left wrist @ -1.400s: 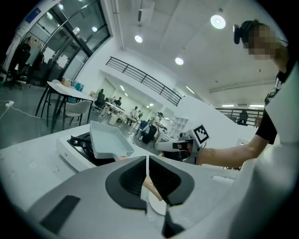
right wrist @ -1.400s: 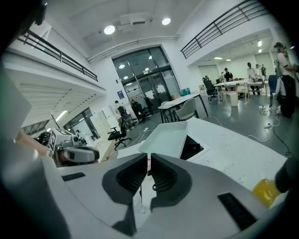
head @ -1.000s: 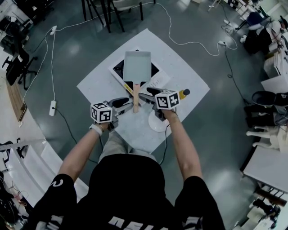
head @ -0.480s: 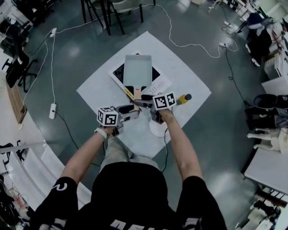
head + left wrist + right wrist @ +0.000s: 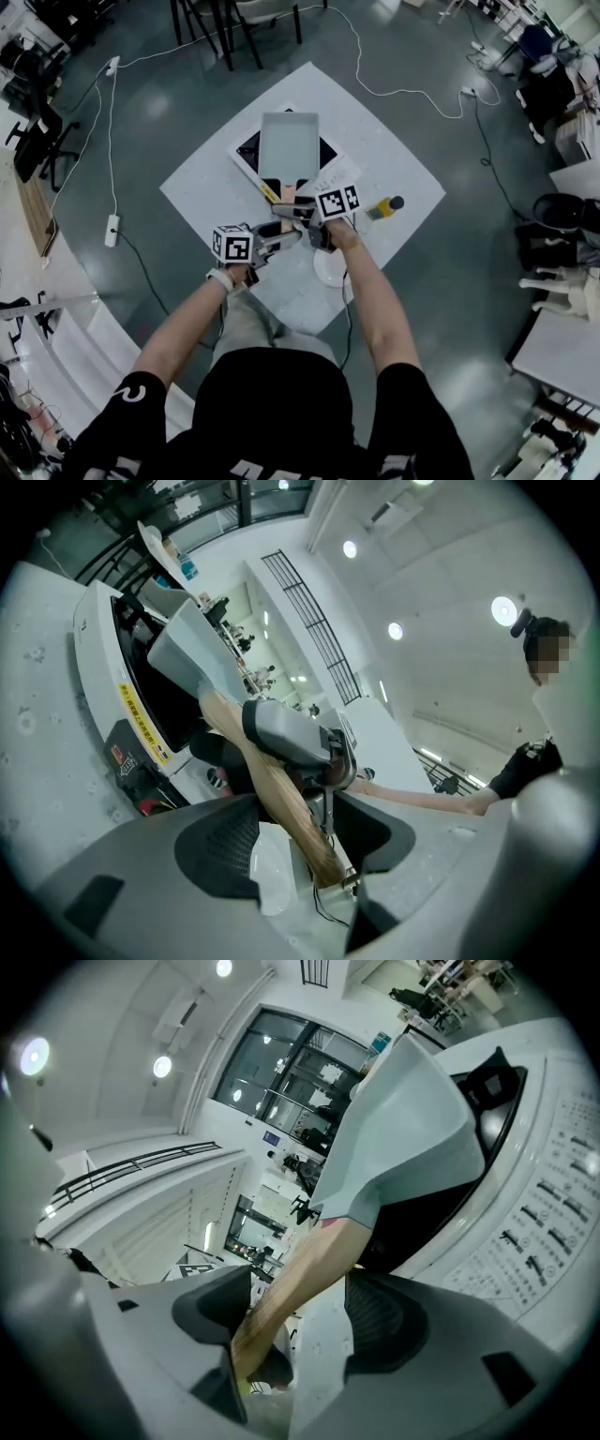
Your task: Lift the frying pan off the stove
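A grey rectangular frying pan (image 5: 287, 143) sits on a black stove (image 5: 251, 147) set in a white base. Its wooden handle (image 5: 287, 191) points toward me. My left gripper (image 5: 279, 234) reaches in from the lower left and my right gripper (image 5: 292, 212) from the right; they meet at the handle's end. In the left gripper view the handle (image 5: 281, 799) runs between my left gripper (image 5: 298, 841), whose jaws have just been opening, with a gap at each pad. In the right gripper view the handle (image 5: 300, 1283) lies between my right gripper (image 5: 292, 1321), just opened too, close to the left pad.
The stove stands on a white table top (image 5: 394, 183) above a grey floor. A yellow and black bottle (image 5: 382, 207) lies right of my right hand, and a white dish (image 5: 330, 269) sits under that arm. Cables and a power strip (image 5: 110, 228) lie on the floor; chairs stand beyond.
Both grippers have moved up the picture toward the pan and closer together around the handle's end. Their jaws stand wider. The pan has not moved.
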The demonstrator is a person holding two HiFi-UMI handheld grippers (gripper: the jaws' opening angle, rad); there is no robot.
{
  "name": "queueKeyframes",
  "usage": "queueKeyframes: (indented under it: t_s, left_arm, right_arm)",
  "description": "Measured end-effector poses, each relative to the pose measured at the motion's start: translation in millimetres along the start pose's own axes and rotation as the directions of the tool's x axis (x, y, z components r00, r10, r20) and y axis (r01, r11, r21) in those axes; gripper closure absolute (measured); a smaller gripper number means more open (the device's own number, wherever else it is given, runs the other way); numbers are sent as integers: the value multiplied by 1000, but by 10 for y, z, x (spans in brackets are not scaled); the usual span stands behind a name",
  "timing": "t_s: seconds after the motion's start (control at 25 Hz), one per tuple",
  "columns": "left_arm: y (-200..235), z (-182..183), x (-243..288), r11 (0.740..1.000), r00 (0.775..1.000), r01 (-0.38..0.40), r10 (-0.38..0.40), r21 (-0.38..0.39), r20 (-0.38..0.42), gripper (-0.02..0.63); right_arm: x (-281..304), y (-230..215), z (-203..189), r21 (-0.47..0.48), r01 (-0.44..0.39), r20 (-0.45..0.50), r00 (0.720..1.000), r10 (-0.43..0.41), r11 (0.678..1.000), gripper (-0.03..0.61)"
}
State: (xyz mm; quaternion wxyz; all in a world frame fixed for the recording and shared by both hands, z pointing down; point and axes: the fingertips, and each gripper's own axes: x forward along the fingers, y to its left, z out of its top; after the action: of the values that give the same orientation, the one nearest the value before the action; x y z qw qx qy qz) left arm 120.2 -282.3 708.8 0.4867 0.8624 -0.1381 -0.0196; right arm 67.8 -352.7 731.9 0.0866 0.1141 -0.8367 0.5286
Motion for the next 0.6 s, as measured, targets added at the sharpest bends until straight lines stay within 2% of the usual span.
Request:
queueKeyframes:
  t_s: [0.16,0.32,0.44,0.6]
  left_arm:
    - [6,12,-21,999,1000,-4,5,-47,17,407]
    - [60,-10,-46,995,999,-21,24,-101,28,430]
    - [46,-4,-48,996,999,-27,29,-81,17,431]
    - [-4,-7,-41,998,1000,-7,7,-59,9,431]
  right_arm:
    - [75,34,2,54,-49,-2,999,49,997,334]
    - [62,43,3,107,-80,45,996,75,991,377]
    - [37,-5,-28,132,-57,79,996,47,990,394]
    - [54,33,-45,123,-82,105,992,69,989,393]
